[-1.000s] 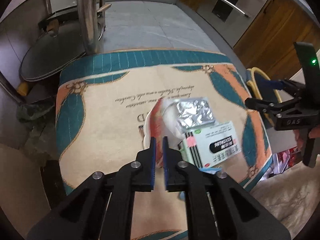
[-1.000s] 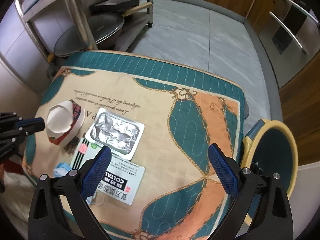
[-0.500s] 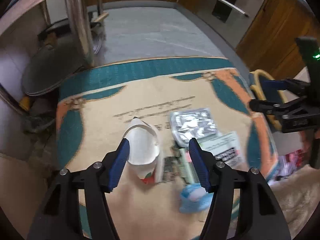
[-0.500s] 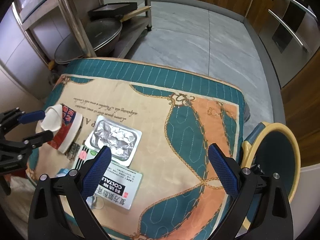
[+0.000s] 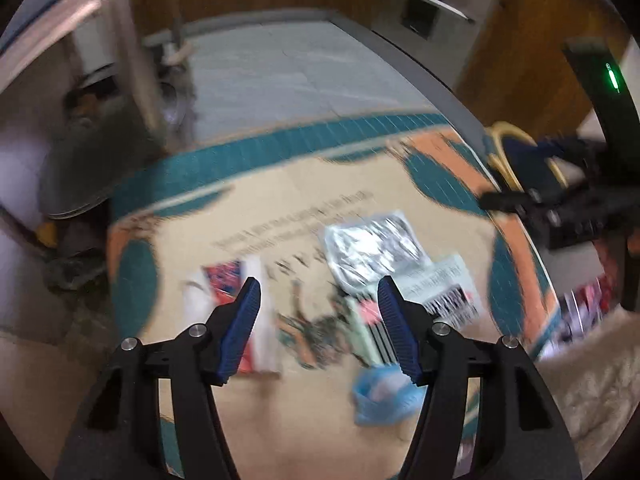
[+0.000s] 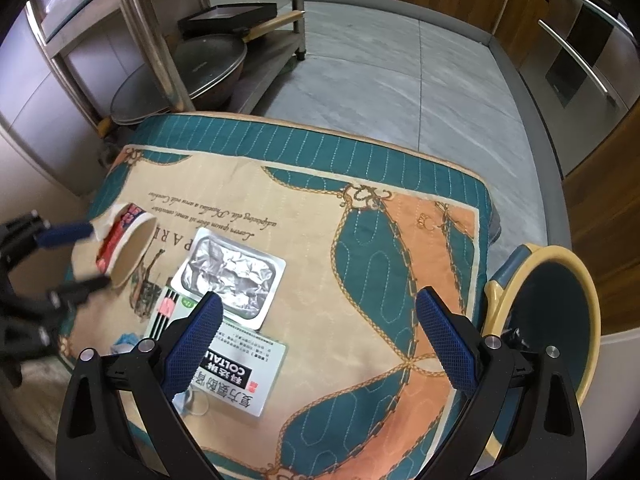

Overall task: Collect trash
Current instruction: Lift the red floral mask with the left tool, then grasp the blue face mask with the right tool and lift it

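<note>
A red-and-white paper cup (image 6: 126, 246) lies on its side at the left of the patterned cloth (image 6: 360, 240); it also shows blurred in the left wrist view (image 5: 236, 296). My left gripper (image 5: 318, 320) is open and empty, its fingers (image 6: 66, 234) either side of the cup without gripping it. A foil tray (image 6: 230, 272), a medicine box (image 6: 236, 372) and a crumpled blue mask (image 5: 384, 396) lie beside it. My right gripper (image 6: 316, 336) is open and empty above the cloth.
A round bin (image 6: 556, 320) with a yellow rim stands off the cloth's right edge. A steel rack (image 6: 160, 40) holding a lidded pan (image 6: 208, 64) stands at the back left. Grey floor tiles and wooden cabinets lie beyond.
My left gripper opened and let go of the paper cup, which tipped over onto its side. The left gripper pulled back. The right gripper stayed open and nearly still.
</note>
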### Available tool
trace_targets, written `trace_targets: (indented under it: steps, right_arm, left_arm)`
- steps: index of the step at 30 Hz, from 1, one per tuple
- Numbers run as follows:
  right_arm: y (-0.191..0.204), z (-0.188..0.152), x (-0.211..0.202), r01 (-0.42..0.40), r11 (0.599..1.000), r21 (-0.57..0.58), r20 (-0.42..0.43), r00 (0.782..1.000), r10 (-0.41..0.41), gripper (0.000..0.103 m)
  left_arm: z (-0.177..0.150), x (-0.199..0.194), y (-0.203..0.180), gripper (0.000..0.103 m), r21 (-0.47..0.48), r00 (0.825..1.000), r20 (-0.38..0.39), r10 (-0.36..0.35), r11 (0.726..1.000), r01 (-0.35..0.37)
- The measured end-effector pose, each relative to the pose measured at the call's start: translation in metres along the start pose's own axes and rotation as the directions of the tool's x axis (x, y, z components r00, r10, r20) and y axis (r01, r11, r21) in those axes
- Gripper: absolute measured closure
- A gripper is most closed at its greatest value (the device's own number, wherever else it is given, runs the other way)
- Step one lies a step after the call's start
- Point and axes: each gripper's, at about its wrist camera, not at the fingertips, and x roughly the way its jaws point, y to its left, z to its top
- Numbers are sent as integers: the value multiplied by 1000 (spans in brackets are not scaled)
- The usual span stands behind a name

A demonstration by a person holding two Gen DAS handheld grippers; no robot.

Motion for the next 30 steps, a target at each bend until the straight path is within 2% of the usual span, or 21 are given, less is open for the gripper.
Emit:
trace_targets:
  steps: [3,8,11,16,18,19,20,24,28,30]
  right_arm:
    - [0,0,1,1,1000,-3,-3,1000,-1,7]
    - [-1,0,1,1,1000,-1,-5,1000,-1,7]
    - [0,-1,1,-3,1000,-1,-3,1000,3,7]
    - [-1,-1,1,-2,1000,-2,-7,1000,2,7]
    - [-3,-1,1,-2,1000,5,-8,1000,2,7]
    - [-3,-1,1,-1,1000,7,-7,1000,1,7]
    - [-3,-1,1,-1,1000,7,-6,1000,1,7]
    - [-1,-2,4,3,1000,-6,1,1000,-3,7]
    - [6,-2,14,-9,999,-51,-16,1000,8,8]
    - [11,-2,18,-23,997,-80,-23,1000,21,8]
  left_arm:
    - [-3,7,33,41,-128,998,-37,52,990,-56]
    - [-17,33,69,41,-188,977,-156,144,967,-173]
    - [-24,44,85,41,-253,971,-205,122,952,-173]
    - [-25,50,93,38,-337,982,-187,40,936,-103]
    - [-25,55,90,39,-314,979,-195,51,943,-112]
    - [-25,56,90,44,-304,980,-192,54,946,-112]
    - [-23,56,85,58,-284,983,-181,45,954,-96]
    - [-13,47,63,59,-164,983,-151,105,978,-130]
    - [-2,29,34,59,-33,977,-135,167,984,-172]
    - [9,11,17,59,42,979,-109,173,985,-170]
